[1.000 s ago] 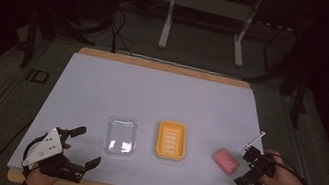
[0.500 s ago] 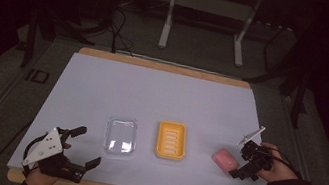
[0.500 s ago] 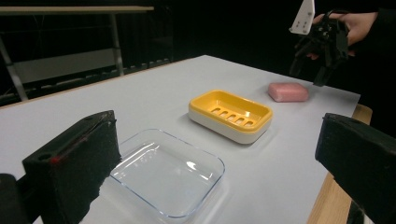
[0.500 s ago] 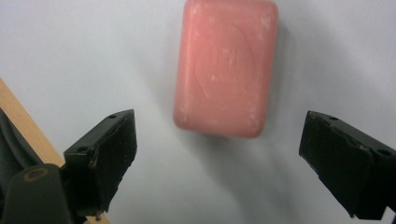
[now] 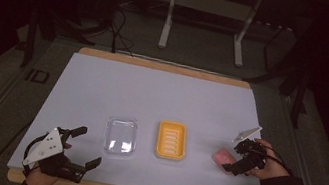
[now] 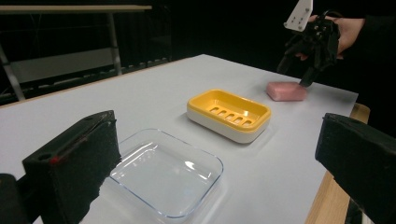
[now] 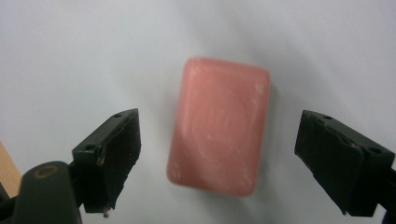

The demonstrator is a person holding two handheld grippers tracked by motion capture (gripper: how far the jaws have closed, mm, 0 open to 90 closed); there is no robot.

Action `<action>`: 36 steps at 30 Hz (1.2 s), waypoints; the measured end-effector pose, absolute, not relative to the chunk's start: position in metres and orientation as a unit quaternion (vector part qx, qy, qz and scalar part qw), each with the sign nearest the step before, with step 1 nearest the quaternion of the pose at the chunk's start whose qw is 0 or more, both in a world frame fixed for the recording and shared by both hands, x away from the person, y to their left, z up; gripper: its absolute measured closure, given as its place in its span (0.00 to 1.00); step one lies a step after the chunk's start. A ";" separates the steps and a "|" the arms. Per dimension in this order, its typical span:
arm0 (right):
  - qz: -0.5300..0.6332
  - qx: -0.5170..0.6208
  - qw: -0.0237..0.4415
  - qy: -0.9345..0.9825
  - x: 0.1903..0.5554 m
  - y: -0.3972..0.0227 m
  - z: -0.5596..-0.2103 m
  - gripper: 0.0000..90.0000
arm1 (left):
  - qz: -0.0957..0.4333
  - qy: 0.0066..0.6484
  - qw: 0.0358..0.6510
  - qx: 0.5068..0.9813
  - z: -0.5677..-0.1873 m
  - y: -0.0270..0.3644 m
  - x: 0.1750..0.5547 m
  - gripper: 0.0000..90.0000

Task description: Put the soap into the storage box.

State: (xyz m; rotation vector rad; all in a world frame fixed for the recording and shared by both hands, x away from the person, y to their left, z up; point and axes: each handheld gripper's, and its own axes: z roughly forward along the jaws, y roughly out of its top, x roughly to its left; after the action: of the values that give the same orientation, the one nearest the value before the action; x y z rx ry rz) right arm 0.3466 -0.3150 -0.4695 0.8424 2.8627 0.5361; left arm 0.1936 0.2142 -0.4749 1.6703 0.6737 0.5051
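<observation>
Right gripper [image 5: 230, 165] has come down and in toward the pink soap bar [image 5: 223, 156] since 1.0 s ago: back then it sat beside the bar at the desk's right edge, tilted away; at 0.5 s ago it was already closing in, and now it hangs right over the bar's right end in the high view. Right gripper view confirms: jaws spread wide, one on each side of the soap bar [image 7: 218, 125], gaps on both sides, no contact visible. Soap lies flat on the white desk [image 5: 152, 95], right of the yellow soap dish [image 5: 172, 140], apart from it. It hasn't moved across the frames. The clear plastic tray [image 5: 121, 135] sits just left of the dish, also unchanged. Left gripper [image 5: 82, 145] at the near-left corner of the desk, jaws spread, nothing between them, pose same as both earlier frames. Left gripper view looks across the clear tray [image 6: 163, 170] and the yellow dish [image 6: 229, 113] to the soap bar [image 6: 286, 90], with the right gripper [image 6: 308, 70] poised over it, tips close to the far end of the bar; can't tell from there whether a tip touches.
</observation>
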 end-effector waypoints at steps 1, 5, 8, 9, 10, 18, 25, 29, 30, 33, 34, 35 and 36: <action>0.182 0.278 0.054 0.941 0.347 -0.315 -0.470 0.16 | 0.218 0.289 0.593 0.719 -0.475 0.214 0.194 0.00; 0.189 0.288 0.062 0.937 0.349 -0.313 -0.473 0.16 | 0.217 0.289 0.593 0.719 -0.475 0.214 0.194 0.00; 0.201 0.280 0.065 0.936 0.348 -0.311 -0.476 0.20 | 0.218 0.288 0.593 0.720 -0.475 0.214 0.193 0.00; 0.206 0.279 0.065 0.936 0.347 -0.310 -0.477 0.20 | 0.218 0.288 0.593 0.719 -0.475 0.214 0.193 0.00; 0.208 0.279 0.064 0.935 0.347 -0.310 -0.478 0.20 | 0.218 0.288 0.593 0.720 -0.475 0.214 0.193 0.00; 0.208 0.291 0.068 0.932 0.348 -0.310 -0.486 0.26 | 0.218 0.288 0.592 0.720 -0.475 0.214 0.193 0.00; 0.198 0.295 0.064 0.933 0.349 -0.310 -0.494 0.32 | 0.218 0.287 0.591 0.721 -0.475 0.213 0.194 0.00; 0.187 0.307 0.058 0.931 0.350 -0.310 -0.499 0.35 | 0.218 0.287 0.592 0.721 -0.475 0.213 0.194 0.00; 0.186 0.309 0.056 0.931 0.350 -0.310 -0.500 0.35 | 0.217 0.287 0.592 0.721 -0.475 0.213 0.194 0.00; 0.182 0.313 0.059 0.930 0.350 -0.309 -0.502 0.38 | 0.215 0.288 0.591 0.722 -0.475 0.213 0.194 0.00; 0.182 0.315 0.059 0.930 0.351 -0.309 -0.503 0.39 | 0.215 0.288 0.591 0.722 -0.475 0.213 0.194 0.00; 0.182 0.315 0.059 0.930 0.351 -0.309 -0.503 0.39 | 0.215 0.288 0.591 0.722 -0.475 0.213 0.194 0.00; 0.179 0.314 0.062 0.930 0.351 -0.308 -0.505 0.40 | 0.215 0.289 0.592 0.721 -0.475 0.213 0.194 0.00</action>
State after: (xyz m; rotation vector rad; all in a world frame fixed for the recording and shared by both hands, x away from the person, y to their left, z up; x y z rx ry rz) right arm 0.3507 -0.3084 -0.5046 0.9494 2.8124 0.5410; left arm 0.1942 0.2132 -0.4754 1.6779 0.6716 0.5009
